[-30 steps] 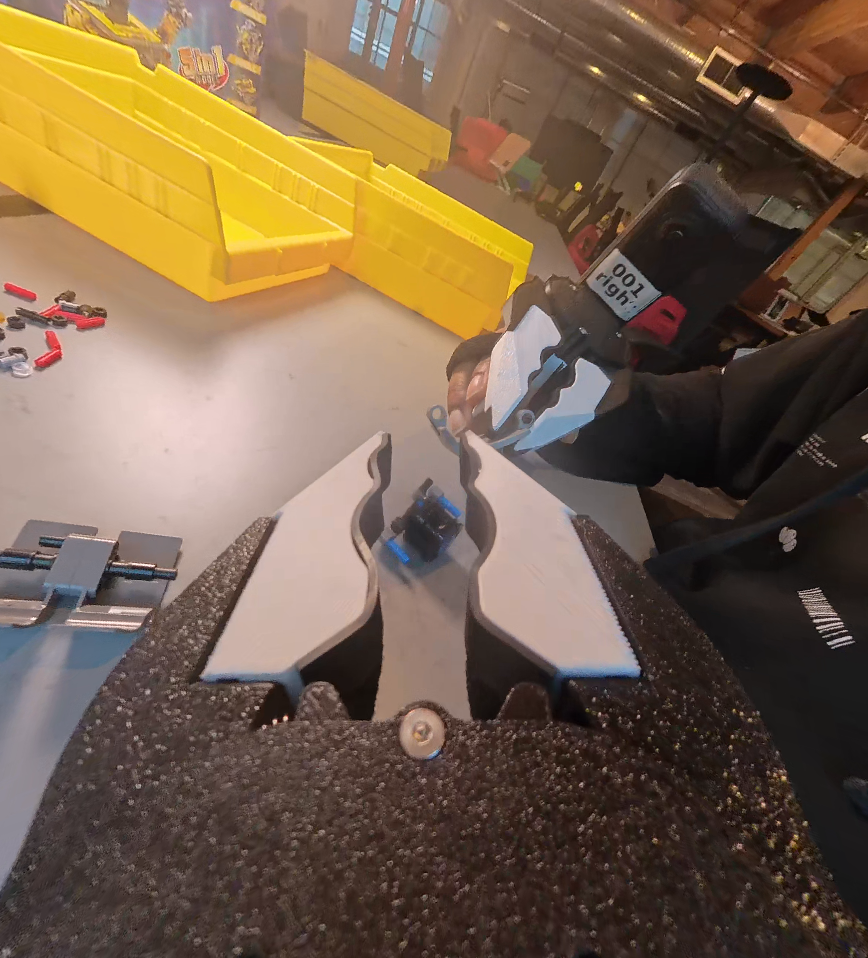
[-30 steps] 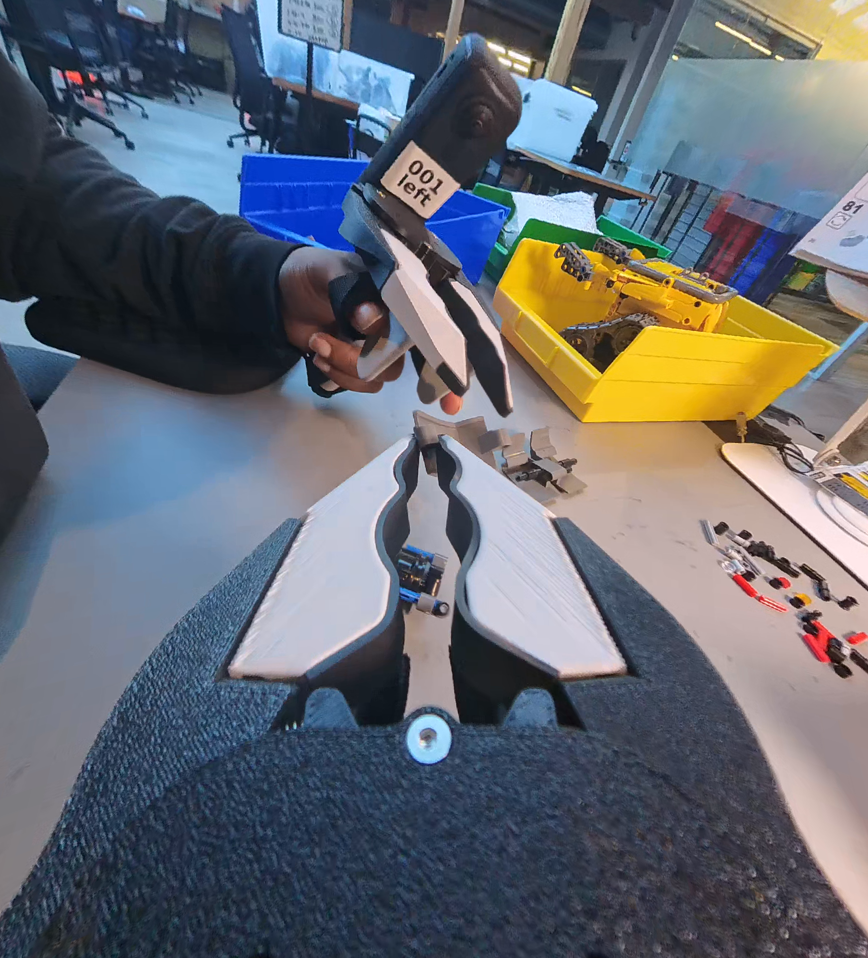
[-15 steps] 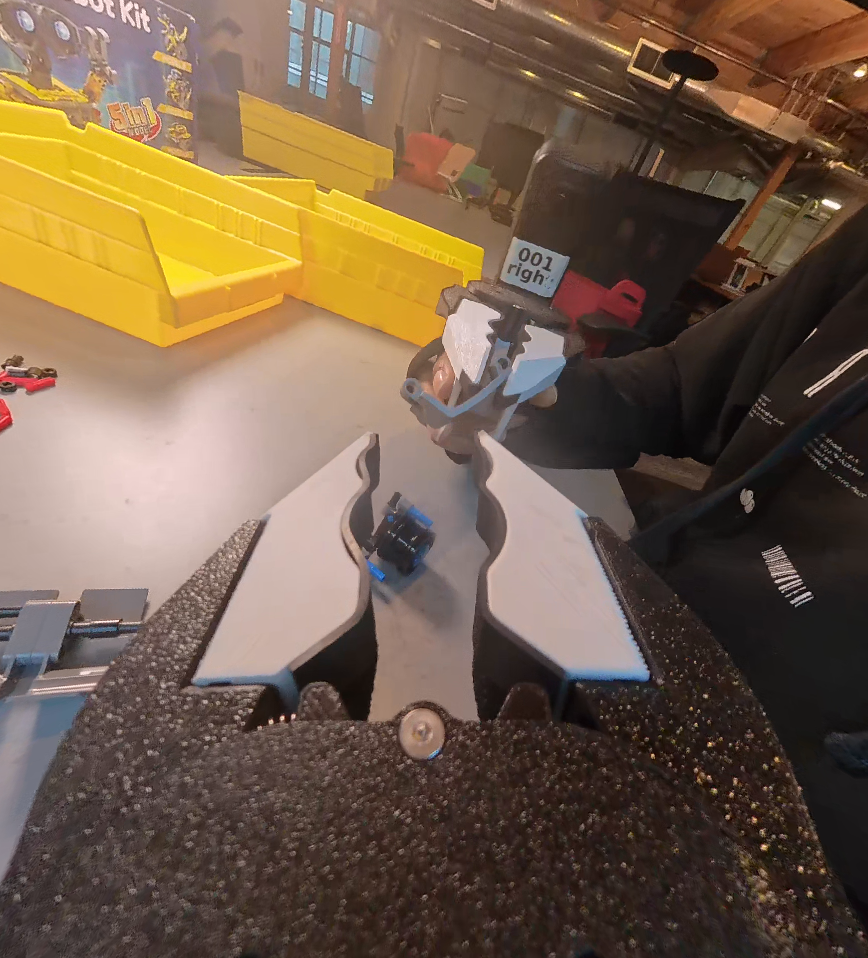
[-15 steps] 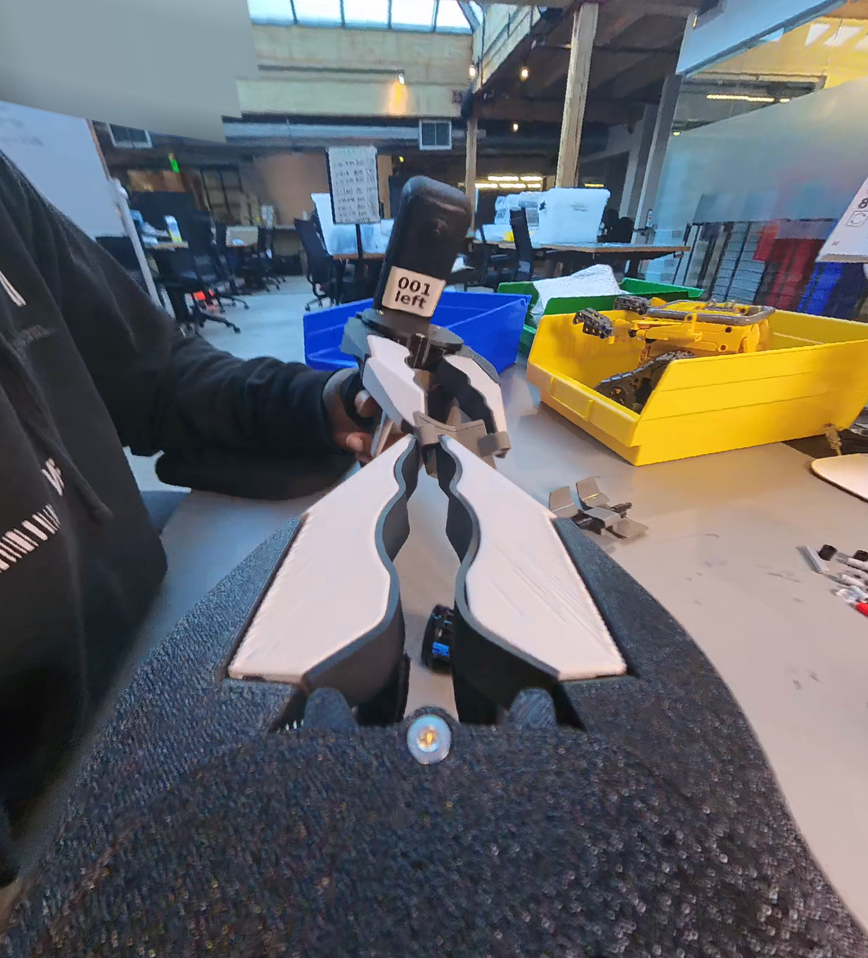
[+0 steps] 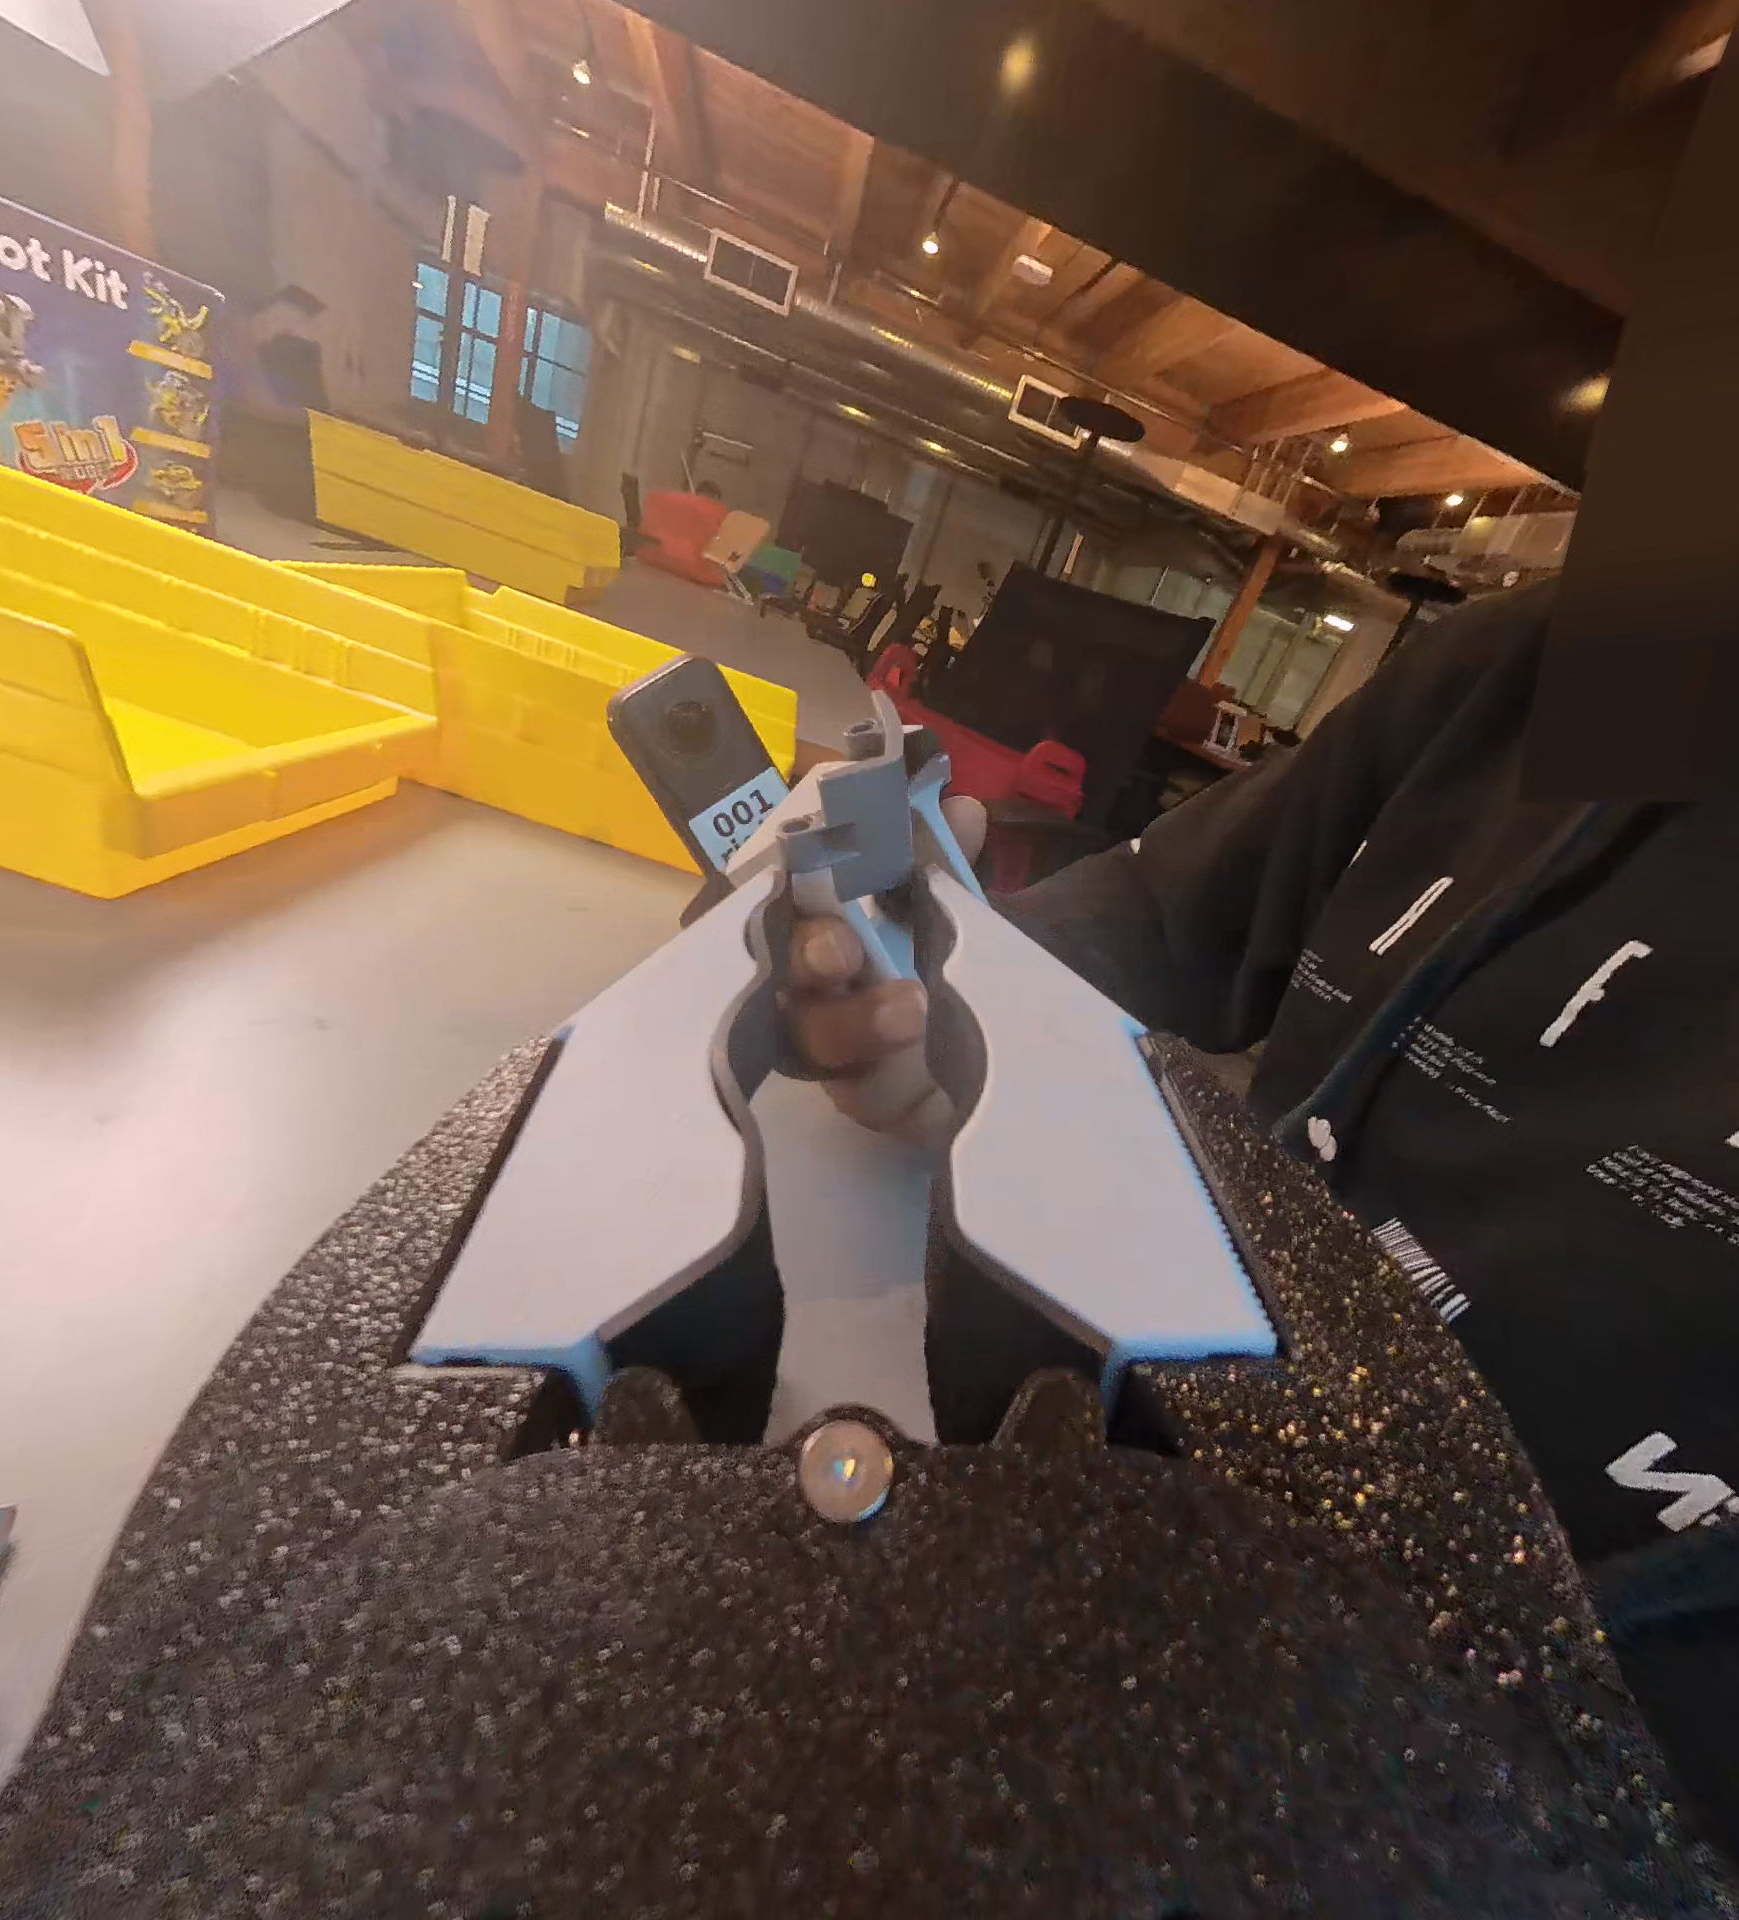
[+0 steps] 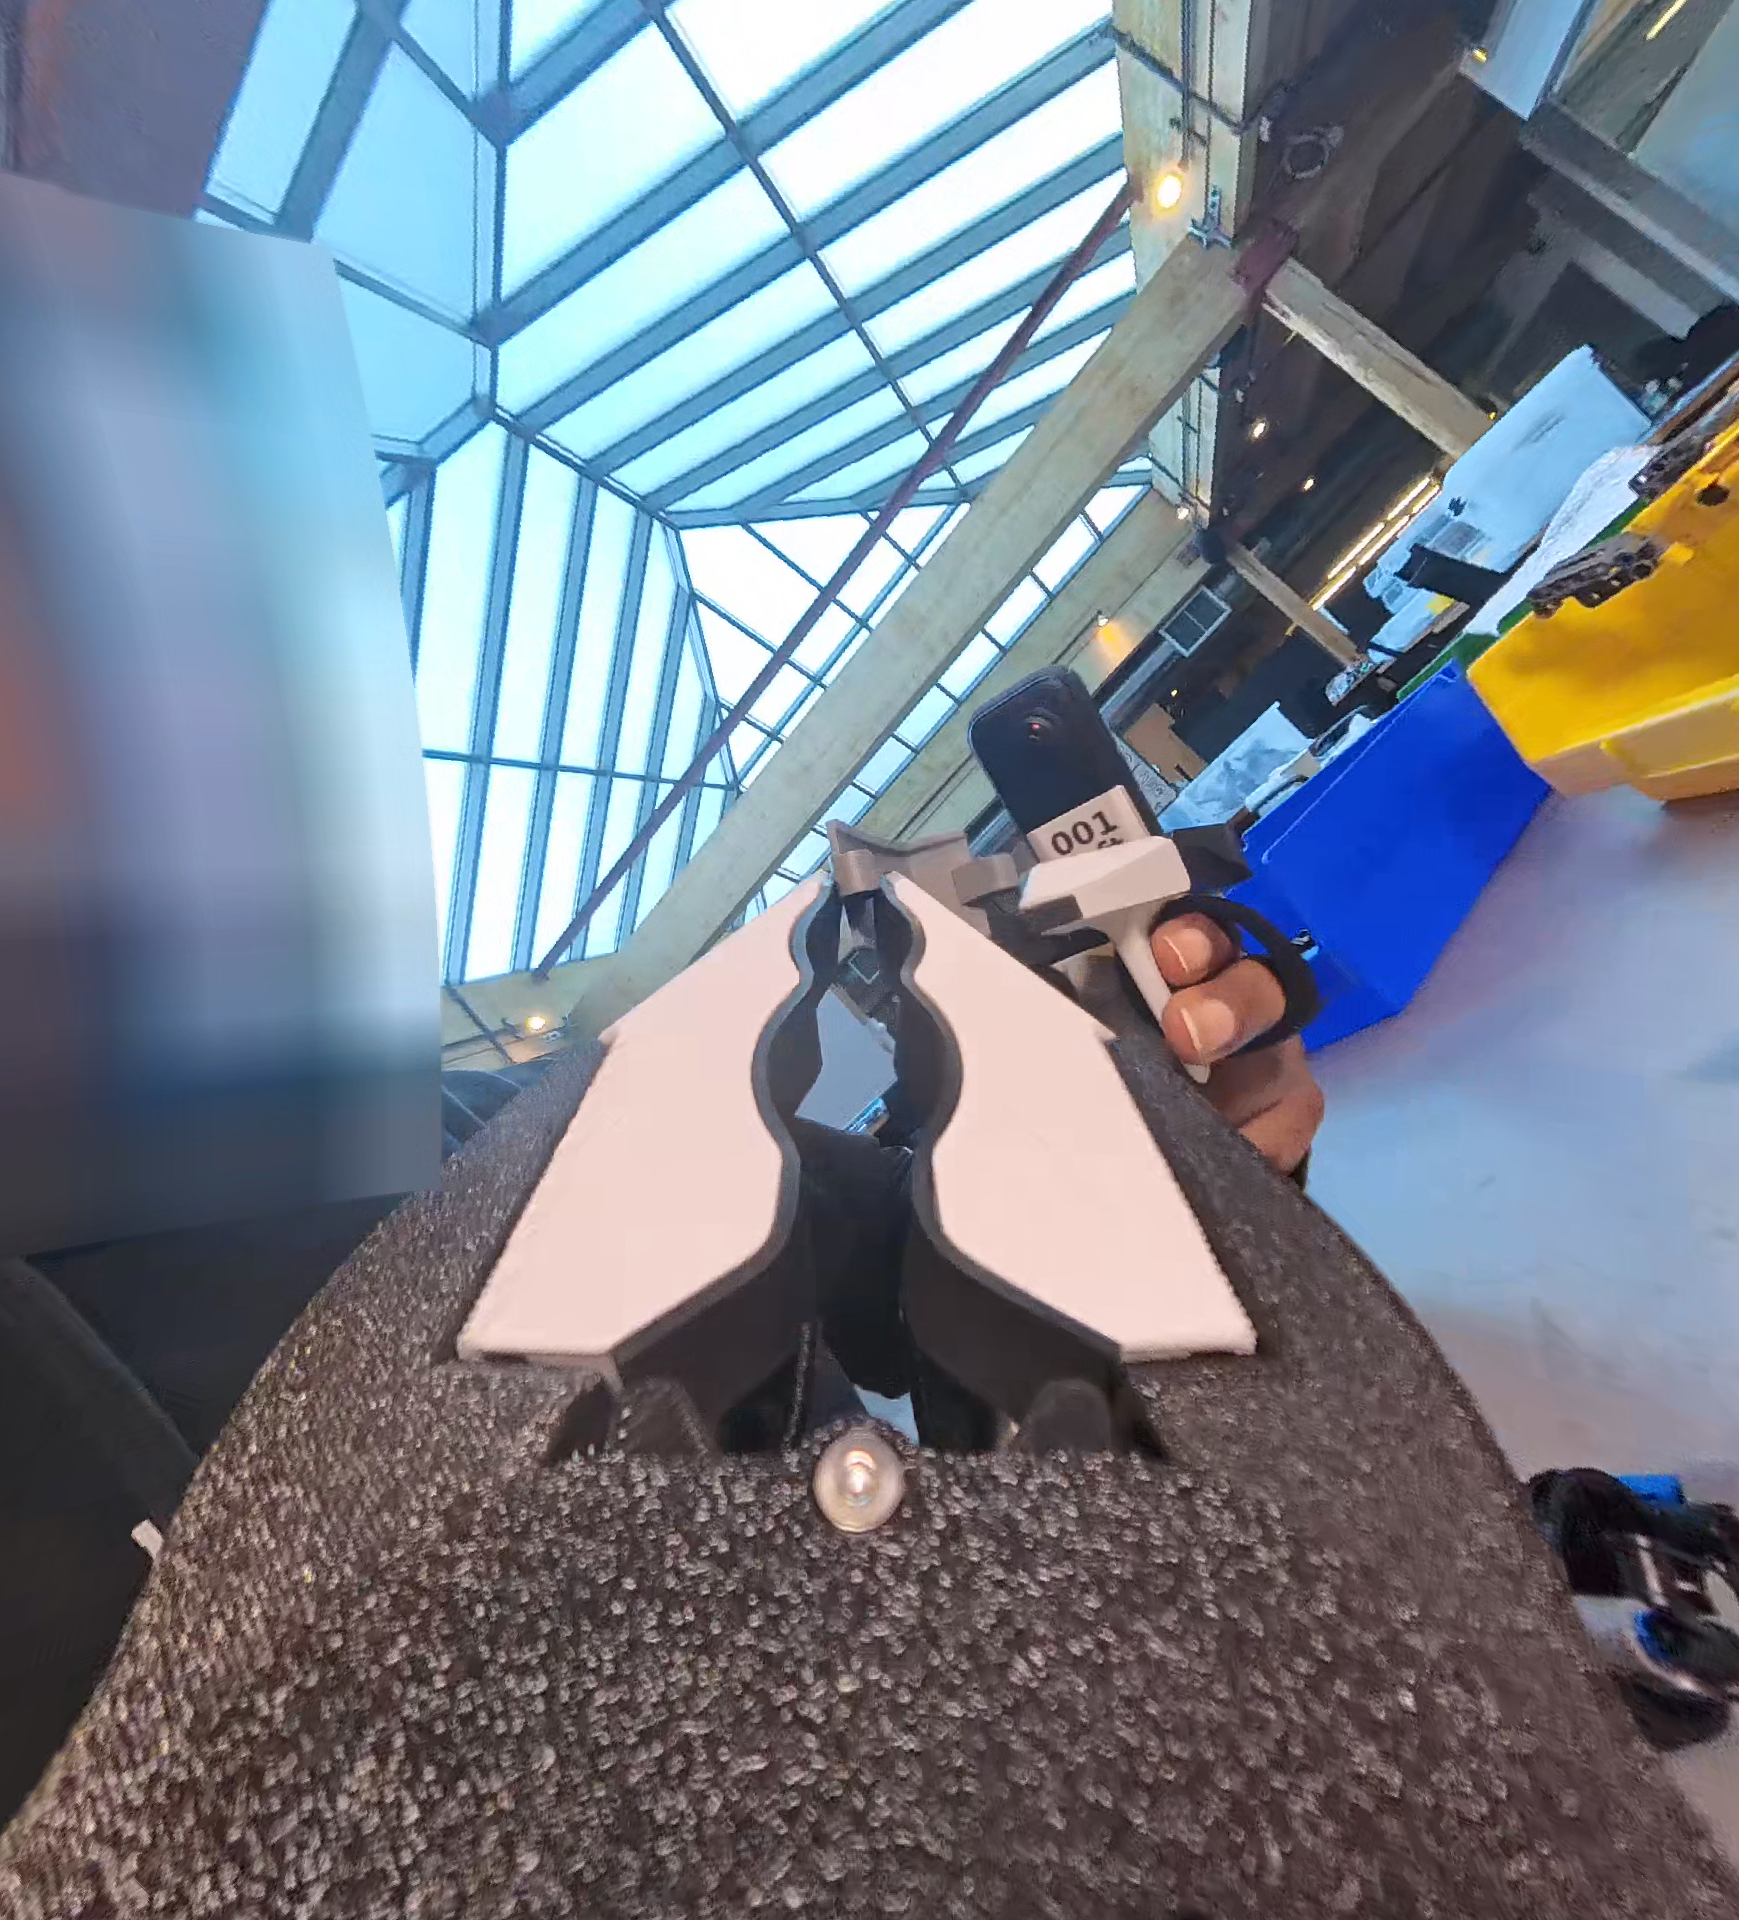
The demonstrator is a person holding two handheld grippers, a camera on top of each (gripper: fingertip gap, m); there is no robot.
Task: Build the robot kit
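Both grippers raised, tips meeting, grey part [image 5: 849, 831] between

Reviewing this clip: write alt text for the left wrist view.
The left gripper pinches a grey plastic piece that the right gripper, held in a hand, also grips from the far side. Yellow bins sit on the grey table behind.
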